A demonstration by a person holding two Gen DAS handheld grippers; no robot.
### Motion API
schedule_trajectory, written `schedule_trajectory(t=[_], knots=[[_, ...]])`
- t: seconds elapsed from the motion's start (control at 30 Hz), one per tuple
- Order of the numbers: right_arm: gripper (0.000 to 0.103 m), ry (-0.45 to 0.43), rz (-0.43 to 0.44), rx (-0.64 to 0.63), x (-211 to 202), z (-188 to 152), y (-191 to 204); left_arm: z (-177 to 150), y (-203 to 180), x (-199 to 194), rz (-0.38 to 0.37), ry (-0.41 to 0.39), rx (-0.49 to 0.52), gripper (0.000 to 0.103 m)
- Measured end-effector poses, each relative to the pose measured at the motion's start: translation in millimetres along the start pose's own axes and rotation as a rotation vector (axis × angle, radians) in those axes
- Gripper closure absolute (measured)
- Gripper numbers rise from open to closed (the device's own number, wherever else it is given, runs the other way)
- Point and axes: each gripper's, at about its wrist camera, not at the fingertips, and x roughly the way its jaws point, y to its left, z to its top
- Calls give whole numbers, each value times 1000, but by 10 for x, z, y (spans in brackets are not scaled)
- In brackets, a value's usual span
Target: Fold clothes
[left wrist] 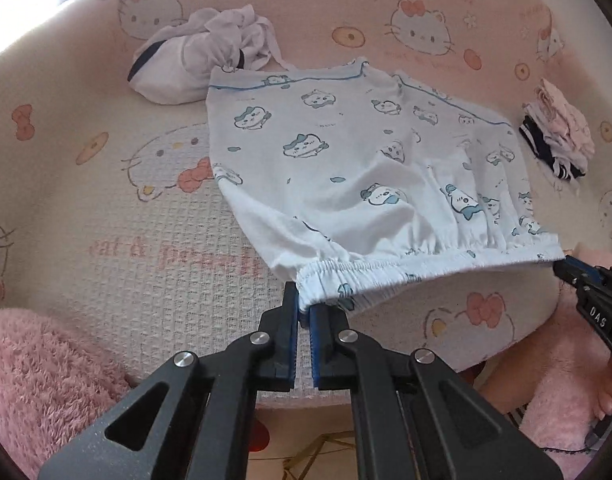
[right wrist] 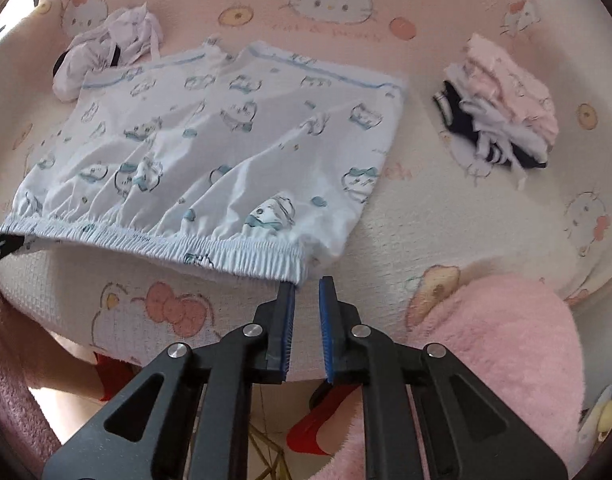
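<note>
We saw white shorts with little blue cats printed on them, lying spread out on a bed. The bed had a pink and cream cat cover. The stretchy waistband was the near edge of the shorts, close to us. It ran from side to side, and the two leg ends pointed away from us. The waistband was a bit off the bed, and the rest of the shorts lay on it.

The left gripper pointed down at the bed. Its jaws were pressed together, pinching the left corner of the waistband.

The right gripper was at the other corner. Its jaws were close together with a thin gap showing. The corner of the waistband sat at their very tip, against the left-hand jaw, and we took it to be pinched there.

A crumpled white garment with dark trim lay just past the far left leg. A pile of pink and dark clothes sat apart on the right. Pink fluffy cloth showed at the near edge of the bed.
</note>
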Motion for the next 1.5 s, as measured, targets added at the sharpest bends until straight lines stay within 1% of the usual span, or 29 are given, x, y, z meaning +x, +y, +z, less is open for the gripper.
schedule_trajectory(t=[0.07,0.1,0.13,0.17,0.2,0.23,0.27,0.33,0.37,0.4,0.43,0.53,0.57,0.6,0.63,0.73,0.77,0.8,0.87,0.9,0.93,1.03,1.07,1.1,1.17,1.27,1.33,1.43,1.5], knots=[[92,-11,-1,3,-19,-22,3,-23,-27,14,-7,14,1,98],[92,9,7,-1,16,-31,12,-21,-27,87,-8,40,-3,98],[90,31,16,-5,57,-40,21,-14,-17,177,-9,70,-9,96],[84,93,31,-5,209,-44,39,-7,-8,268,-10,101,-14,94],[79,149,42,0,348,-52,47,-6,12,398,-24,163,-26,92],[73,199,51,3,453,-62,53,-9,36,469,-31,201,-42,90],[71,244,60,7,549,-70,59,-4,66,474,-40,207,-64,86],[70,162,67,25,382,-18,17,28,133,361,-75,178,-102,77],[67,113,80,25,278,-2,-4,42,166,289,-100,154,-121,71],[65,46,93,27,133,17,-34,63,206,209,-134,128,-146,62],[64,11,108,26,56,29,-47,85,233,154,-161,113,-163,59],[64,-76,143,27,-124,61,-63,169,262,31,-217,73,-174,59],[64,-101,145,27,-165,55,-46,212,247,2,-237,60,-156,59],[64,-143,160,23,-216,75,-22,259,227,-23,-260,47,-133,59],[64,-166,176,21,-221,103,-28,306,207,-49,-282,34,-109,59],[64,-202,238,43,-243,190,-27,456,171,-125,-331,-2,-33,59],[64,-206,243,54,-274,186,-3,493,159,-74,-318,0,-6,59],[63,-206,221,59,-257,213,9,524,145,7,-295,7,21,59],[63,-174,175,36,-138,262,49,586,115,171,-248,22,75,59],[63,-139,126,18,9,298,89,618,101,252,-225,30,102,59],[63,-104,108,7,129,315,110,602,106,350,-205,58,108,59],[63,45,60,1,527,310,127,494,147,634,-139,158,101,59],[63,84,41,6,614,290,112,448,173,684,-111,176,96,60],[62,90,46,28,619,285,64,431,202,674,-102,172,82,60],[62,100,54,73,629,274,-32,420,260,613,-100,149,50,60],[61,69,94,136,562,269,-144,470,346,462,-152,74,3,60],[61,48,117,139,519,280,-131,538,359,359,-192,20,-4,60],[61,39,133,84,531,297,28,643,361,385,-221,15,-5,60],[61,50,129,39,574,279,122,730,354,480,-224,36,13,60]])
